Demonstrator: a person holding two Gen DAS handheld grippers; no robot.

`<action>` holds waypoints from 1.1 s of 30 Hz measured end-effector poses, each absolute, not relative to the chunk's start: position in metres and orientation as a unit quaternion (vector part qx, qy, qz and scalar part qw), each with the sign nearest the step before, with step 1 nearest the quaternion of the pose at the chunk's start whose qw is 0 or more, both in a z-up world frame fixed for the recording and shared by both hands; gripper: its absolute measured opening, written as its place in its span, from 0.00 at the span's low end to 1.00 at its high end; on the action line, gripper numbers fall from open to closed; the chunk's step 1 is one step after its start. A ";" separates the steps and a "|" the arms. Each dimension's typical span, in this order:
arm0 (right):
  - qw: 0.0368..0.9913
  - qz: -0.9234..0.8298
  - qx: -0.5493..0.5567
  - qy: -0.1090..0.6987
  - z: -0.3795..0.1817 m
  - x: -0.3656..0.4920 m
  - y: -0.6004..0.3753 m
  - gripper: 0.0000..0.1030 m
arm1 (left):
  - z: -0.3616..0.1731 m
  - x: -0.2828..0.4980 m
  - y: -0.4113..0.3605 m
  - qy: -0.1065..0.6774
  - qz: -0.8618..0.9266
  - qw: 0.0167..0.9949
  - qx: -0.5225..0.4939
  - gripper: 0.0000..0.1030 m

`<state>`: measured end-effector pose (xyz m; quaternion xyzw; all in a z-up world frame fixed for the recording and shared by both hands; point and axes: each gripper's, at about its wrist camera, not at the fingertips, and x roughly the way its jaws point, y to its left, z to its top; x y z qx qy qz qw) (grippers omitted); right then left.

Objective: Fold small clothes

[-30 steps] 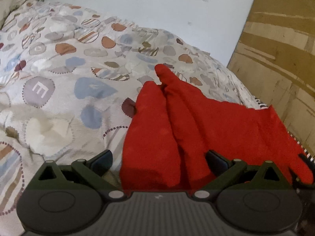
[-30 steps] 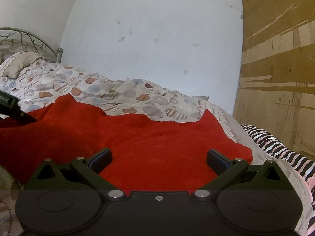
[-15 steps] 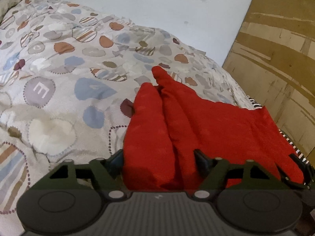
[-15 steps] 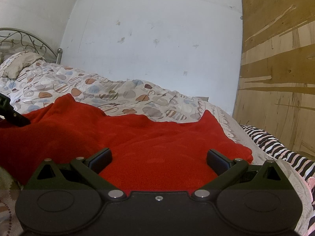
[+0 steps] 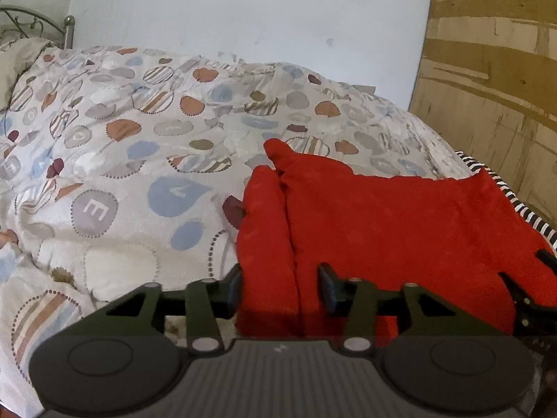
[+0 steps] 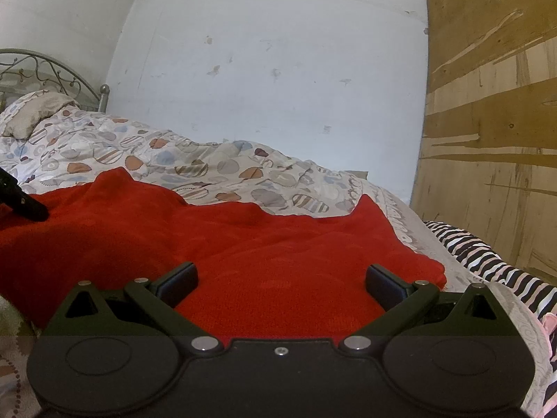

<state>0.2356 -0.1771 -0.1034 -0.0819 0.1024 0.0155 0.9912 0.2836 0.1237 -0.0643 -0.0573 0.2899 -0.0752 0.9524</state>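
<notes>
Red cloth edge between left claw pads

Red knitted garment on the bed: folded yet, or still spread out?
Mostly spread. The red knitted garment lies flat across the patterned duvet; only its left edge is bunched between the left tool's closing fingers.
</notes>
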 end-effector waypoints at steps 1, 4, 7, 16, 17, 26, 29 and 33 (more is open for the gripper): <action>0.991 0.015 -0.082 0.102 -0.103 0.235 -0.177 1.00 | -0.063 0.285 0.124 0.291 -0.075 0.952 -0.058 0.58; 0.991 0.015 -0.081 0.101 -0.103 0.236 -0.177 1.00 | -0.060 0.293 0.121 0.282 -0.073 0.956 -0.045 0.71; 0.991 0.014 -0.081 0.101 -0.103 0.236 -0.176 1.00 | -0.055 0.298 0.120 0.261 -0.089 0.960 -0.041 0.85; 0.991 0.014 -0.081 0.101 -0.103 0.235 -0.176 1.00 | -0.071 0.323 0.129 0.313 -0.130 0.938 -0.076 0.80; 0.992 0.014 -0.081 0.101 -0.103 0.235 -0.176 1.00 | -0.073 0.323 0.132 0.319 -0.124 0.936 -0.082 0.73; 0.992 0.014 -0.081 0.099 -0.103 0.235 -0.176 1.00 | -0.054 0.314 0.128 0.314 -0.116 0.940 -0.060 0.16; 0.992 0.014 -0.081 0.099 -0.103 0.235 -0.176 1.00 | -0.047 0.313 0.128 0.310 -0.114 0.941 -0.078 0.14; 0.992 0.014 -0.081 0.100 -0.103 0.235 -0.176 1.00 | -0.037 0.315 0.138 0.314 -0.110 0.931 -0.149 0.13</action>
